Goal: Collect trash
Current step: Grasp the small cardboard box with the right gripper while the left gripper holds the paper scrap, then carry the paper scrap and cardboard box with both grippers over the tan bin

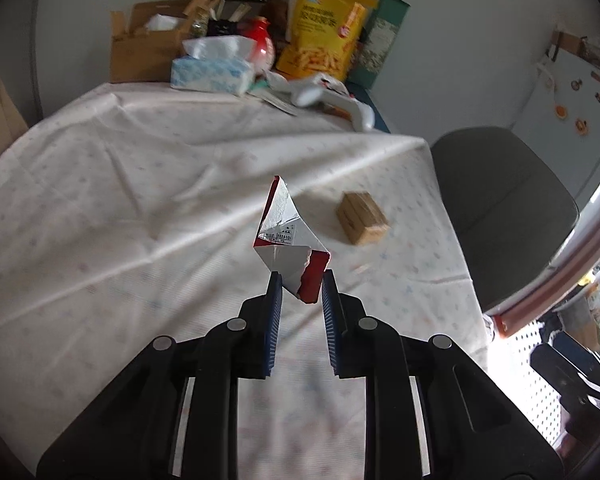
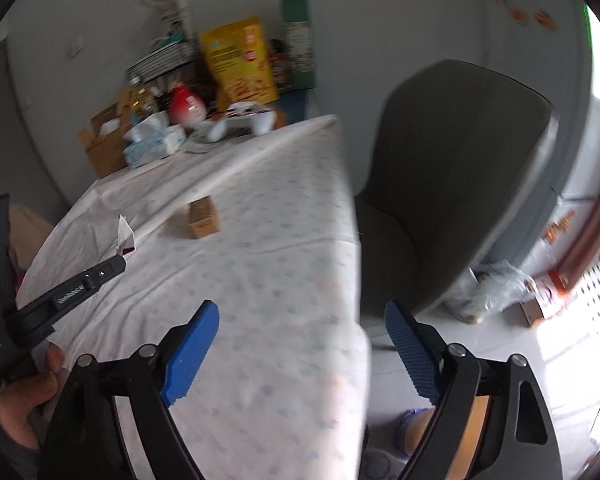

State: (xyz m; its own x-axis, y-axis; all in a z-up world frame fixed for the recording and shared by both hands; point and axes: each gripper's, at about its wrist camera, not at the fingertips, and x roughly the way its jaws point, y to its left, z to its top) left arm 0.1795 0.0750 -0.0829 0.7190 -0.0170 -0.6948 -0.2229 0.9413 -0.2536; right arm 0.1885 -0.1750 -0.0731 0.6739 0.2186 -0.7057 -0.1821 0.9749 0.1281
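Left wrist view: left gripper (image 1: 300,280) is clamped on a torn piece of carton (image 1: 286,232), its blue pads narrowed onto the lower corner. The scrap is folded and creased, white on its inner face, red on the outer face and along one edge, with a small block of black print and a barcode-like mark near the middle. It rises to a sharp point above the fingertips and is held clear of the tablecloth (image 1: 140,208). The torn edge at the red corner is ragged. To the right on the cloth lies a small brown cardboard box (image 1: 362,218), apart from the scrap. At the far end of the table: a tissue box (image 1: 210,74), a yellow snack bag (image 1: 326,32), an open cardboard box (image 1: 140,52). A grey chair (image 1: 500,208) stands beside the table.

Right wrist view: right gripper (image 2: 302,354) stands wide, nothing between its blue pads; it hangs over the near right edge of the table, tablecloth under the left finger, floor under the right. At left, the other gripper appears as a black arm held in a hand (image 2: 24,400), the white-and-red scrap (image 2: 125,236) sticking up at its tip, above the cloth. The small brown box (image 2: 203,218) sits beyond it. View is blurred.
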